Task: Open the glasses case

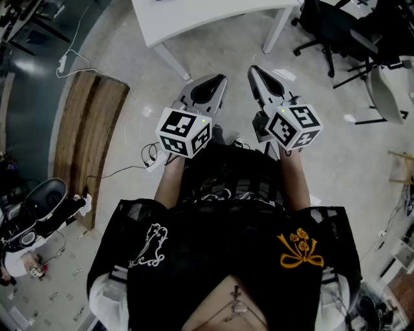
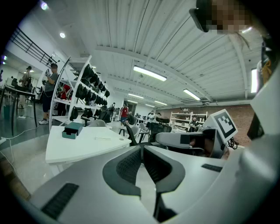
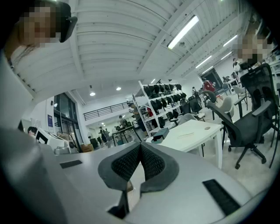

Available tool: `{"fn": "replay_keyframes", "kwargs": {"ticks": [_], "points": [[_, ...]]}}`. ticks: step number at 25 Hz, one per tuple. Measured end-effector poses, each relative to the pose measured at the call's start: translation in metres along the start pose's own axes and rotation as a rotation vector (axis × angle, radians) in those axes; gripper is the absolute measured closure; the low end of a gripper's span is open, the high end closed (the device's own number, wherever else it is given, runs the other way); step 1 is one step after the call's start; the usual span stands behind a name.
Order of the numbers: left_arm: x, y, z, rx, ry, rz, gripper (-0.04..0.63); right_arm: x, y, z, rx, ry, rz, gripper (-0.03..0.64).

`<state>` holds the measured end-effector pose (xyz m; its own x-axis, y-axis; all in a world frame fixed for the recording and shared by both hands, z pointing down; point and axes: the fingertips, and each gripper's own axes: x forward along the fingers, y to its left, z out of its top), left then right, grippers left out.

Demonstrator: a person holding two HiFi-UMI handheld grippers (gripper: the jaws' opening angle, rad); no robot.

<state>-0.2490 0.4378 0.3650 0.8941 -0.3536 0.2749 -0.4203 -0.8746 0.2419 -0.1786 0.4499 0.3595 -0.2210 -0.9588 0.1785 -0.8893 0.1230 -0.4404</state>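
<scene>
A small teal box-like case [image 2: 72,129] lies on a white table [image 2: 83,146] ahead of me; the right gripper view shows the same case [image 3: 159,134] on that table [image 3: 192,133]. Whether it is open I cannot tell. In the head view my left gripper [image 1: 218,80] and right gripper [image 1: 253,70] are held side by side in front of my body, above the floor and short of the table [image 1: 194,19]. Both sets of jaws are shut with nothing between them. The left gripper view shows its closed jaws [image 2: 142,146], the right gripper view its own [image 3: 140,144].
Black office chairs [image 1: 330,32] stand at the right of the table, one close by [image 3: 249,127]. A wooden board [image 1: 90,129] and cables [image 1: 139,158] lie on the floor at left. Shelves of dark bags [image 2: 89,92] and several people stand farther off.
</scene>
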Motion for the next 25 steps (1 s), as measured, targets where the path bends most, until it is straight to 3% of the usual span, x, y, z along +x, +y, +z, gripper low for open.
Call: {"fn": "replay_keyframes", "kwargs": {"ticks": [5, 12, 17, 22, 25], "points": [[-0.004, 0.035, 0.001, 0.004, -0.043, 0.057, 0.561, 0.018, -0.035, 0.013, 0.002, -0.048, -0.031, 0.604], [0.001, 0.058, -0.036, -0.026, 0.086, 0.112, 0.561, -0.002, -0.117, -0.023, -0.042, 0.039, -0.185, 0.604], [0.023, 0.078, -0.053, -0.040, 0.172, 0.085, 0.561, 0.008, -0.152, -0.047, 0.050, 0.057, -0.246, 0.604], [0.070, 0.124, -0.063, -0.022, 0.232, 0.047, 0.561, 0.066, -0.187, -0.059, 0.088, 0.067, -0.277, 0.604], [0.078, 0.125, -0.058, -0.010, 0.243, 0.032, 0.561, 0.065, -0.194, -0.055, 0.104, 0.048, -0.301, 0.604]]}}
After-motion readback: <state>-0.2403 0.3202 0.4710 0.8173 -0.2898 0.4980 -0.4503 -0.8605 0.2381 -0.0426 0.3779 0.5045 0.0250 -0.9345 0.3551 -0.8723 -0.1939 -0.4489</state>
